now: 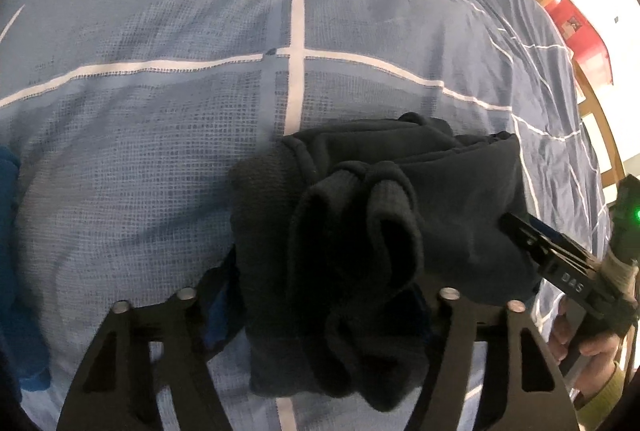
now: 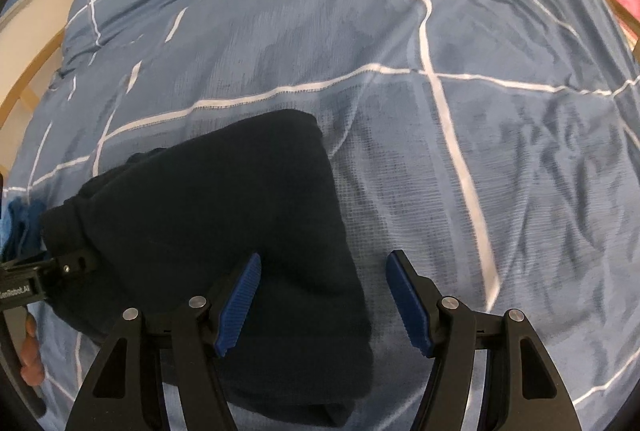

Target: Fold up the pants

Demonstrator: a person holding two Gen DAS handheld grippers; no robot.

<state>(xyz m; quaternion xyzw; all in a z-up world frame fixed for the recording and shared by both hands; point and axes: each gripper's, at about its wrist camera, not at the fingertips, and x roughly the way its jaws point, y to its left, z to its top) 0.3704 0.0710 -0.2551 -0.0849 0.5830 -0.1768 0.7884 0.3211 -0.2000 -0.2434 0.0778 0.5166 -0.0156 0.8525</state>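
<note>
Pants (image 2: 224,231), dark navy and already gathered into a compact bundle, lie on the blue checked bed cover (image 2: 400,111), near its front edge. The cloth looks soft, thick and limp, probably a light knit that will sag and slide layer over layer if lifted by a single ply. In the left wrist view the ribbed cuffs (image 1: 384,207) bunch up between the arms of the left gripper (image 1: 320,311); its fingers are buried under the fabric, so I cannot tell whether they pinch it. The right gripper (image 2: 320,303) hovers with its blue-padded fingers (image 2: 240,303) spread wide, one over the bundle's edge and one over bare cover, holding nothing. A sound hold would pinch through all layers at a folded edge.
</note>
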